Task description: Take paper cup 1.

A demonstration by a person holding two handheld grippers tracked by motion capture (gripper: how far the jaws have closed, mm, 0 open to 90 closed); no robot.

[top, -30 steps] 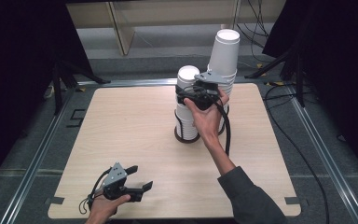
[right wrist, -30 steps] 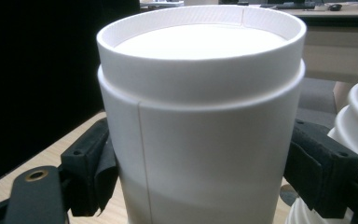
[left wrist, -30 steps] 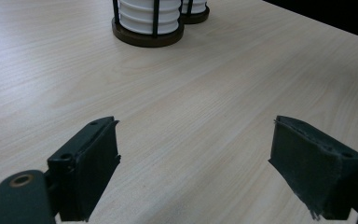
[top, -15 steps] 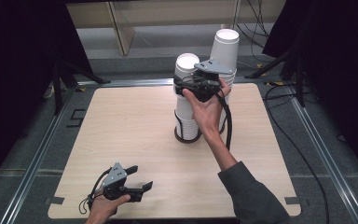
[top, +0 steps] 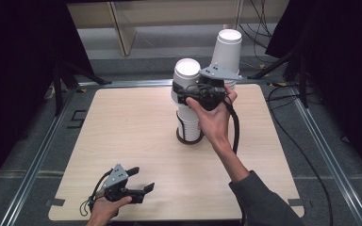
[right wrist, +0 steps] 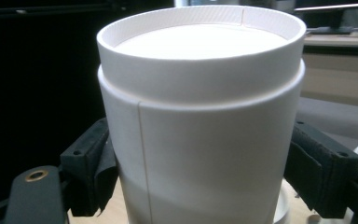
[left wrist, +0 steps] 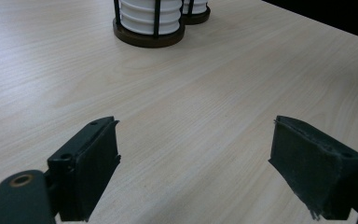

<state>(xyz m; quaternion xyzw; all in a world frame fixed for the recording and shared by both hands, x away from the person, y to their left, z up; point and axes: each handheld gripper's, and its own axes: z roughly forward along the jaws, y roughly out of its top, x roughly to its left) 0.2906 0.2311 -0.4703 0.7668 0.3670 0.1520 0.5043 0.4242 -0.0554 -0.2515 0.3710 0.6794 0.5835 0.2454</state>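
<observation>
A white paper cup (top: 187, 70), bottom up, is held above a stack of like cups (top: 188, 120) standing in a dark wire holder (top: 189, 138) at the table's middle. My right gripper (top: 181, 94) is shut on that cup from its right side. In the right gripper view the cup (right wrist: 200, 116) sits between the two black pads (right wrist: 91, 172). My left gripper (top: 142, 179) rests low near the table's front left, open, with nothing between its jaws. In the left gripper view the left gripper (left wrist: 196, 154) has only bare wood between its pads.
A second, taller stack of white cups (top: 227, 47) stands behind and to the right of the first, its base (left wrist: 196, 11) close by. The wooden table (top: 122, 122) has metal rails along its sides. Cables lie on the floor at the right.
My right gripper has risen with the top cup, which has come up off the stack. The left gripper has stayed where it was.
</observation>
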